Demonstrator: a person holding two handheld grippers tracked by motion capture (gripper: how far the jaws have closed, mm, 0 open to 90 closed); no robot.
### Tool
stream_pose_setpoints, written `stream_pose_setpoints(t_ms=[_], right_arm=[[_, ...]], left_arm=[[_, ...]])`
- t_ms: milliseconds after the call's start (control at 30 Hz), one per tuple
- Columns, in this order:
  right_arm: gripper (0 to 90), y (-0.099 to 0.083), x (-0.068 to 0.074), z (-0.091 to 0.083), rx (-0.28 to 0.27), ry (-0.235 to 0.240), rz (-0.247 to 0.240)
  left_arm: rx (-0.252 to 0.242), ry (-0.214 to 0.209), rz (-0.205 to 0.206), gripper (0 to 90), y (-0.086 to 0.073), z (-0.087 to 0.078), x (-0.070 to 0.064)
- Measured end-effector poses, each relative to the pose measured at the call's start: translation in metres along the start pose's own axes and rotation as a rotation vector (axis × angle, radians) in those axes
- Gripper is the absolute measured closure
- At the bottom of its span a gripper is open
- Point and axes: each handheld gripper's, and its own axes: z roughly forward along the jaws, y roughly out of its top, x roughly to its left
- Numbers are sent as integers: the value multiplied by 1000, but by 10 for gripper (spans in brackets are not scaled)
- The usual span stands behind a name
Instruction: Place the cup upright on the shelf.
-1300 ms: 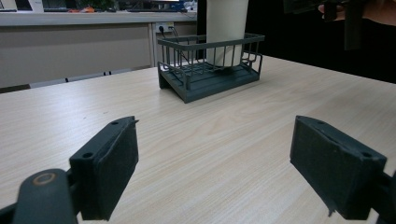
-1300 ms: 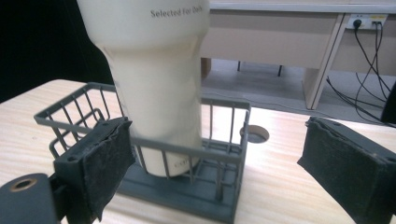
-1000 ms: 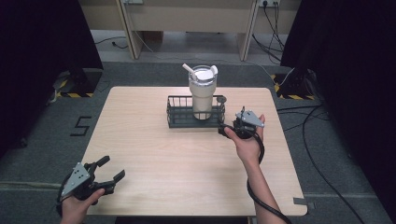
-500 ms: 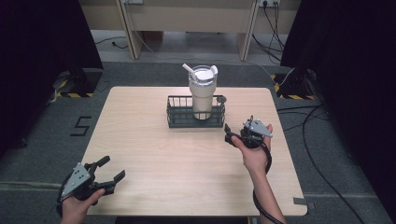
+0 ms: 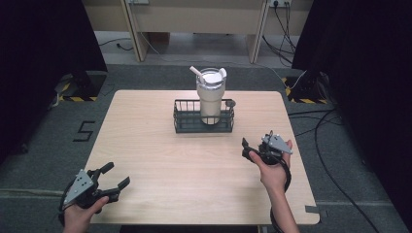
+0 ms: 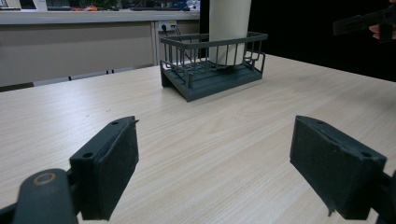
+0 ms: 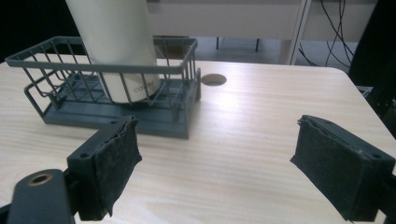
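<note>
Now the tall cream metal tumbler (image 5: 210,99) stands inside the dark wire basket (image 5: 203,116), upper centre of the frame. My right tool (image 5: 248,149) and left tool (image 5: 115,176) are both spread, holding nothing; placing seems done.

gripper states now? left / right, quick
Left gripper: open, fingers spread wide, holding nothing.
Right gripper: open, fingers spread wide, holding nothing, short of the wire basket with the tumbler.
</note>
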Motion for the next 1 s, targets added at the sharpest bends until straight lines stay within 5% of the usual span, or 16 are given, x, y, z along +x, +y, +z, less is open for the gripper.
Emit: stream_pose_setpoints(t_ms=[1000], right_arm=[[147, -48, -30, -48, 37, -84, 18]], left_arm=[[1, 9, 10, 149, 0, -1, 0]])
